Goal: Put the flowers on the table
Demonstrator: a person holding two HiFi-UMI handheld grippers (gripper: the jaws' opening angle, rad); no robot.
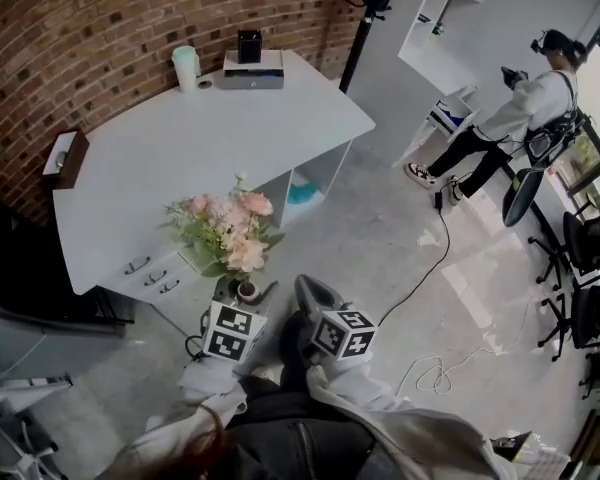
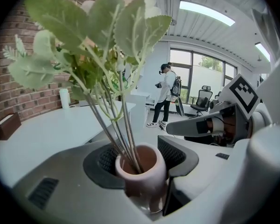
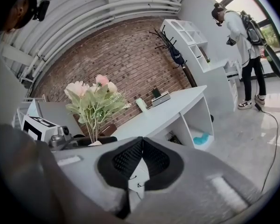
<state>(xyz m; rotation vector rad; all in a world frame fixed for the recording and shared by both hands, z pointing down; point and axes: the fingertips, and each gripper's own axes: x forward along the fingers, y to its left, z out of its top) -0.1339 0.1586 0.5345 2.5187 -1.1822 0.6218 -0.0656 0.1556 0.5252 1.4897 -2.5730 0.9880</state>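
The vase (image 2: 140, 169) looks matt, the brick wall (image 1: 100, 28) rough, the table (image 1: 210, 138) smooth.

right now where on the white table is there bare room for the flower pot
The table is bare across its middle, between the brown box at the left corner and the right end. Only the back by the brick wall is crowded: cup, grey box.

The left gripper (image 1: 239, 308) holds the flowers (image 1: 230, 230) in a small pot (image 1: 247, 290) over the floor (image 1: 380, 228), just in front of the surface (image 1: 200, 138). The right gripper (image 1: 313, 296) is close beside. A cup (image 1: 186, 68) stands on the surface.
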